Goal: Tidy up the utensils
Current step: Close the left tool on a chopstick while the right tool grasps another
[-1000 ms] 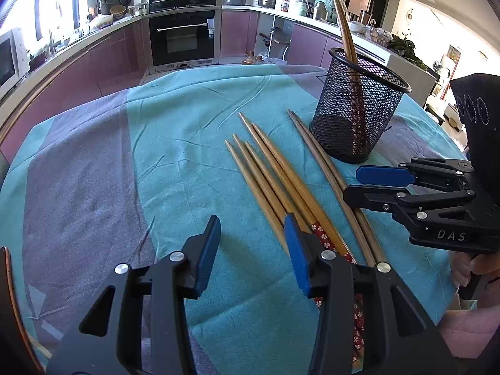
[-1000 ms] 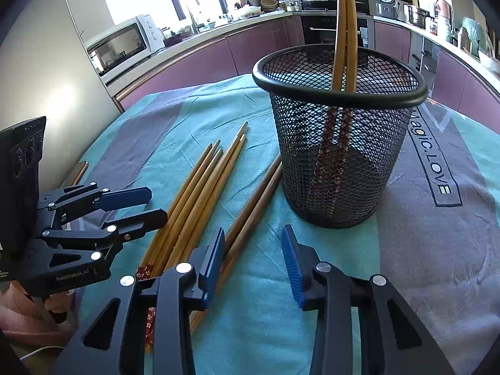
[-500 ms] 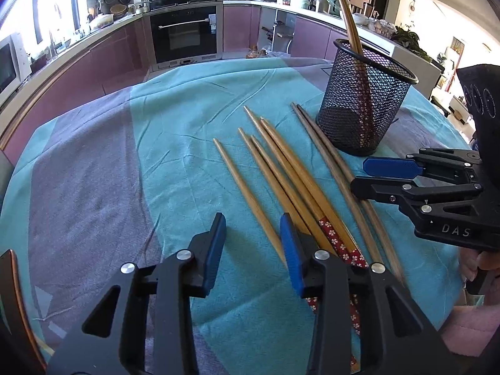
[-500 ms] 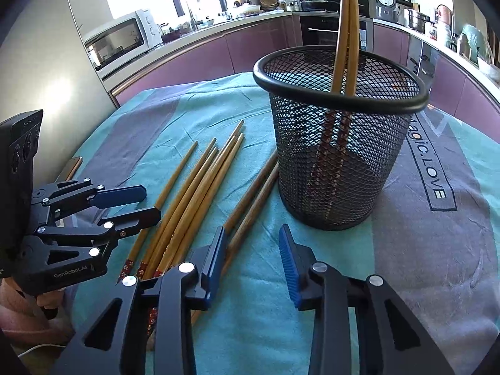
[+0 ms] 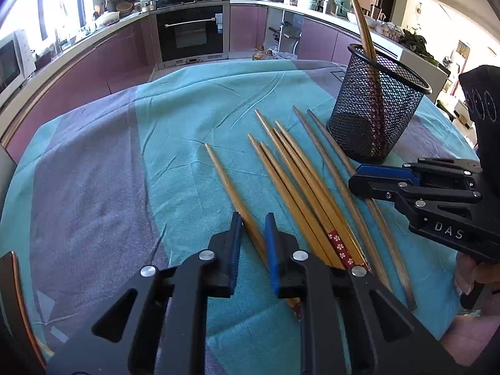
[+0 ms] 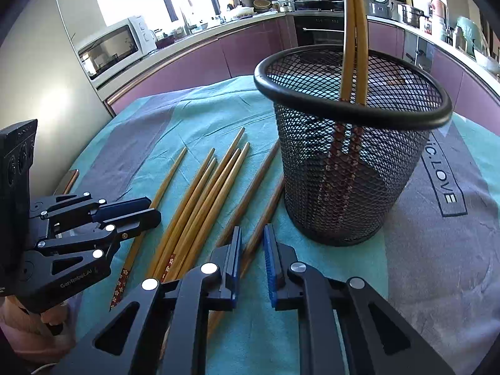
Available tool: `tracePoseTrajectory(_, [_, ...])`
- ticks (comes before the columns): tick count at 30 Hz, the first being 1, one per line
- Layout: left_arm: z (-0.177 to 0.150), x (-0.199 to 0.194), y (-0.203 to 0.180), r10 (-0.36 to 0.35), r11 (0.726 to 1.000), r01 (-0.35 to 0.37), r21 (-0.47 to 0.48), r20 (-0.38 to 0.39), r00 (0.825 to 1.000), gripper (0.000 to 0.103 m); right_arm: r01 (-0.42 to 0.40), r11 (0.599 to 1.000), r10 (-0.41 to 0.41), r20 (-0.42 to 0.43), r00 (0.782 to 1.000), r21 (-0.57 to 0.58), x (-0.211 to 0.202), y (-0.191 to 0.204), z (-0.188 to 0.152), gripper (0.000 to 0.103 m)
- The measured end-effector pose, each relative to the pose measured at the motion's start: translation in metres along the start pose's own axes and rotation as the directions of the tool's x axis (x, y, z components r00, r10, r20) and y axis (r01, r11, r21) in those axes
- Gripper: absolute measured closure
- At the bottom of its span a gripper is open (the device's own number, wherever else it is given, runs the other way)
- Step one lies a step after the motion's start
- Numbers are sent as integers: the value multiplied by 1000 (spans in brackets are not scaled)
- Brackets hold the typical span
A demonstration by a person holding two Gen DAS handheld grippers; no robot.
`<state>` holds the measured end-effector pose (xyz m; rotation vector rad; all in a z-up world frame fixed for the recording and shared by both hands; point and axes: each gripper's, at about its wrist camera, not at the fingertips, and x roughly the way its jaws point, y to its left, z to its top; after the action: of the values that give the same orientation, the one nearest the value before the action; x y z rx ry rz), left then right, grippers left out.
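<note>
On the teal cloth, our left gripper [image 5: 252, 232] straddles a lone chopstick [image 5: 229, 184], jaws narrowed, not visibly clamped; its length runs straight ahead. Rightward lie more chopsticks [image 5: 300, 181], then our right gripper [image 6: 252, 247], slightly parted over a darker chopstick [image 6: 265, 212], then the mesh holder [image 6: 353, 168].

Your right gripper [image 6: 252, 245] straddles a dark chopstick [image 6: 261, 215] beside the mesh cup [image 6: 350, 168], jaws narrowly apart; your left gripper [image 6: 147, 211] sits over a single chopstick [image 6: 170, 172].
</note>
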<state>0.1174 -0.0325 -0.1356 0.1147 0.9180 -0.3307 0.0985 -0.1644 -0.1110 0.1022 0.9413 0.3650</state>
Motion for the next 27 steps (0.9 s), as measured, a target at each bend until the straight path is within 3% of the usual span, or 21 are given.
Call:
tracePoseTrajectory(9, [0,-5,3,-19,998,20,-51,19,1000,95,-42,997,41,24,999,62,-9,-10,-3,97])
tracePoseTrajectory(17, [0,-16,-7,-54,998,54,-8,36,998,95,-91,996,91,16,996,-18,-17,2,-2,97])
tracePoseTrajectory(27, [-2,-2,-9,-44,998,44,36,-12,999,93,-68,995,65,-40,997,-68,-7,8,-4,94])
